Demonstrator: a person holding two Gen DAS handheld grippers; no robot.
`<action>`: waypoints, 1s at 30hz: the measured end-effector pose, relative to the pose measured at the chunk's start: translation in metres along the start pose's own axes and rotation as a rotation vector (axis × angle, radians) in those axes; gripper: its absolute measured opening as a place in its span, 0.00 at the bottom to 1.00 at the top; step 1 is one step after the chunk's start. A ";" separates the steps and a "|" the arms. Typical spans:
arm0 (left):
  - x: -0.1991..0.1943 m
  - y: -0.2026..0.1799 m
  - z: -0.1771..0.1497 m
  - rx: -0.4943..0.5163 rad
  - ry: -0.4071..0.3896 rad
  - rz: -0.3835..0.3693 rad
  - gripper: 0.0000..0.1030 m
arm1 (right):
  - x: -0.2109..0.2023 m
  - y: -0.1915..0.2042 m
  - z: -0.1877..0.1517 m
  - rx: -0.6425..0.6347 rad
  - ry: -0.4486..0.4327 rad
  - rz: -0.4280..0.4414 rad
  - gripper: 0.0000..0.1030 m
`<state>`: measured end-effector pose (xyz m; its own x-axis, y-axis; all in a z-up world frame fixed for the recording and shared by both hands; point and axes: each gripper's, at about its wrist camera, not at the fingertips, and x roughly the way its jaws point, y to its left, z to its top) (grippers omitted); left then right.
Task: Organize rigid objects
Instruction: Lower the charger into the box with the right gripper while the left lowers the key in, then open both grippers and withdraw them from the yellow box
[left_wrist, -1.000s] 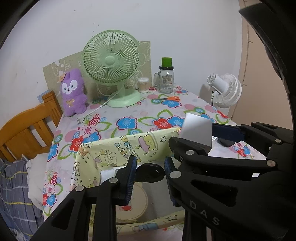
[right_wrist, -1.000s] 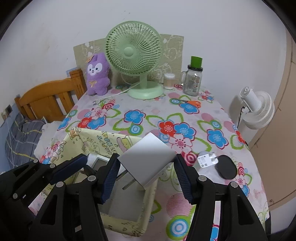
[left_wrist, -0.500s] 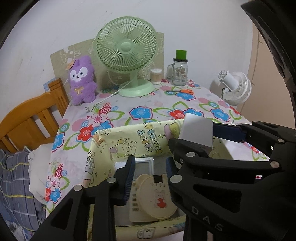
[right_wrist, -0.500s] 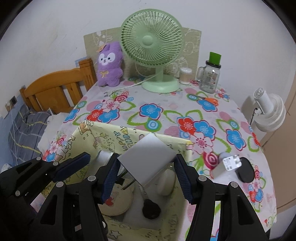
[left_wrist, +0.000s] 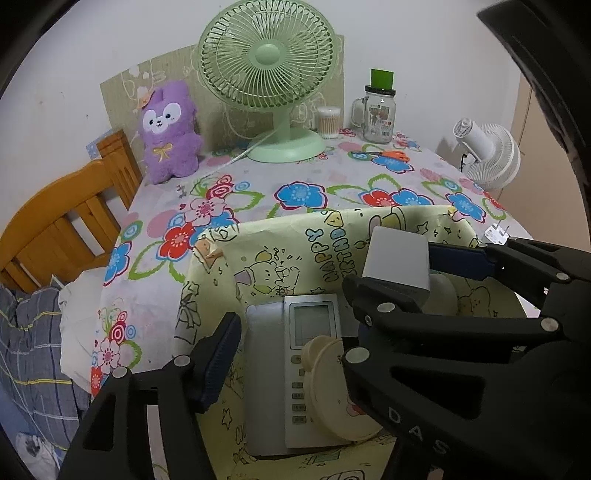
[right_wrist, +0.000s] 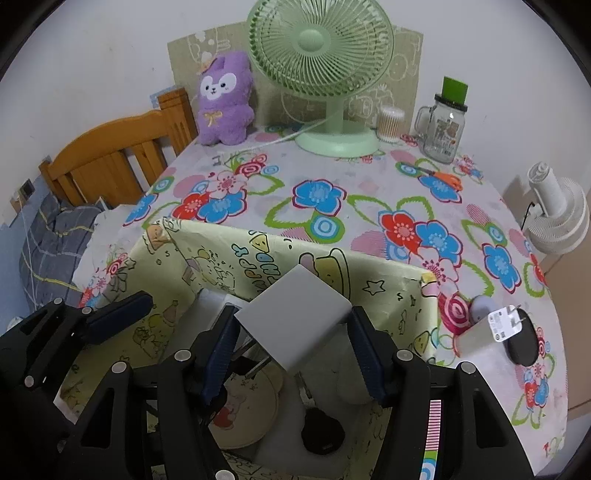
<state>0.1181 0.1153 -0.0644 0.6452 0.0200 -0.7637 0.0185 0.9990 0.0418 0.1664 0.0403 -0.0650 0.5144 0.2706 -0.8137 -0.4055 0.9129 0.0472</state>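
My right gripper (right_wrist: 293, 345) is shut on a white power adapter (right_wrist: 295, 317) with metal prongs, held above the yellow cartoon-print box (right_wrist: 207, 254). The adapter (left_wrist: 397, 260) and right gripper also show in the left wrist view. My left gripper (left_wrist: 288, 354) is open and empty over the box (left_wrist: 280, 240). Inside lie a white remote control (left_wrist: 310, 365), a round cream compact (left_wrist: 336, 387) and a small black item (right_wrist: 321, 430).
A small white plug (right_wrist: 504, 323) and a black disc (right_wrist: 522, 345) lie on the floral tablecloth right of the box. A green fan (right_wrist: 321, 55), purple plush (right_wrist: 223, 96), glass jar (right_wrist: 443, 125), cotton swabs (right_wrist: 391, 123) and orange scissors (right_wrist: 441, 177) stand behind. A wooden bed frame (right_wrist: 110, 158) is left.
Both grippers have moved forward and over the box, showing its inside. The black item that my left gripper held a second ago is out of it and the left jaws have opened wider.
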 end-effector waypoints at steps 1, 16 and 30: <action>0.001 0.000 0.000 0.000 0.003 -0.007 0.69 | 0.001 0.000 0.000 -0.001 0.003 0.004 0.63; -0.013 -0.014 0.001 0.015 -0.023 -0.029 0.82 | -0.014 -0.008 -0.004 0.019 -0.015 0.028 0.72; -0.038 -0.040 0.001 0.035 -0.044 -0.034 0.83 | -0.050 -0.024 -0.016 0.038 -0.062 -0.030 0.78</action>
<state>0.0935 0.0747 -0.0364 0.6769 -0.0170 -0.7359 0.0674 0.9970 0.0390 0.1388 -0.0002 -0.0346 0.5719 0.2601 -0.7780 -0.3610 0.9314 0.0460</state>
